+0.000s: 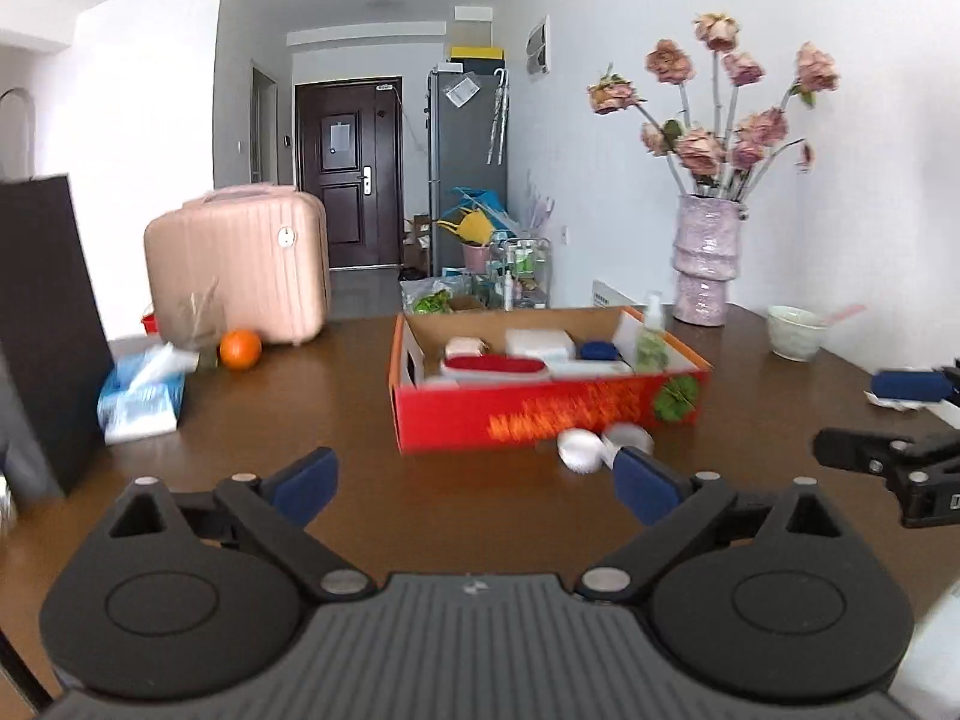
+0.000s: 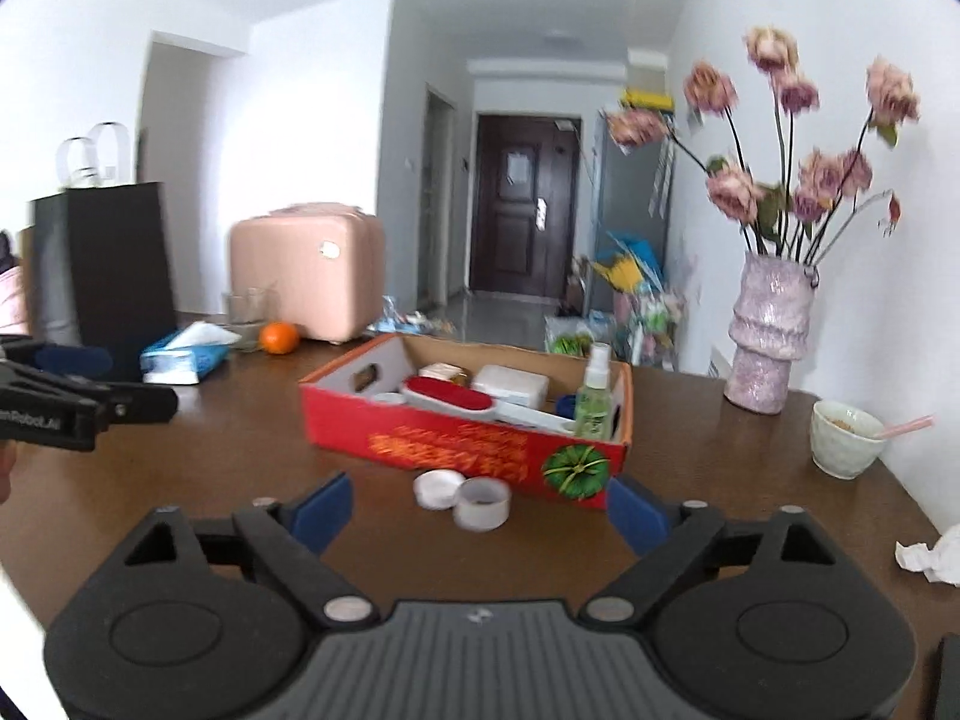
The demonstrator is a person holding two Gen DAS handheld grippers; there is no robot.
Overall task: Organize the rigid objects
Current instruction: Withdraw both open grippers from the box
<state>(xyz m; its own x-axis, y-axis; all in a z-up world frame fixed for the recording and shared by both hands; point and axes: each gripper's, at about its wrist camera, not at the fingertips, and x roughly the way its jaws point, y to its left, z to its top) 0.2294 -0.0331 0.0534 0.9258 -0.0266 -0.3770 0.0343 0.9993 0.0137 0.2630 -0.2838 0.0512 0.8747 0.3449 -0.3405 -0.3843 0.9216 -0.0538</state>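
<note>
So I have both grippers hovering low over the brown table [image 2: 180, 480], each with its blue pads spread wide and nothing between them.

Off beyond my left gripper [image 1: 474, 489], past its left finger, sit a tissue pack [image 1: 141, 399] and an orange [image 1: 240, 348] in front of a pink suitcase [image 1: 240, 264]; I judge those to be bystanders, parked out of the sorting area. Straight ahead of the fingers stands the red cardboard box [image 1: 540, 414], open-topped, already holding a red lint brush [image 2: 447, 394], a white case [image 2: 510, 385] and a green spray bottle [image 2: 594, 396] standing upright at its right end, presumably upright so it fits and does not roll.

Just ahead of my right gripper [image 2: 477, 507], between the pads and touching the box's front wall, lie the two pieces not yet boxed: a white lid [image 2: 437, 489] and a roll of tape [image 2: 482, 503], side by side. They look like the next pick. Farther right, past the right finger, a bowl [image 2: 846, 438] and a vase [image 2: 768, 342] of dried flowers stand well apart.
</note>
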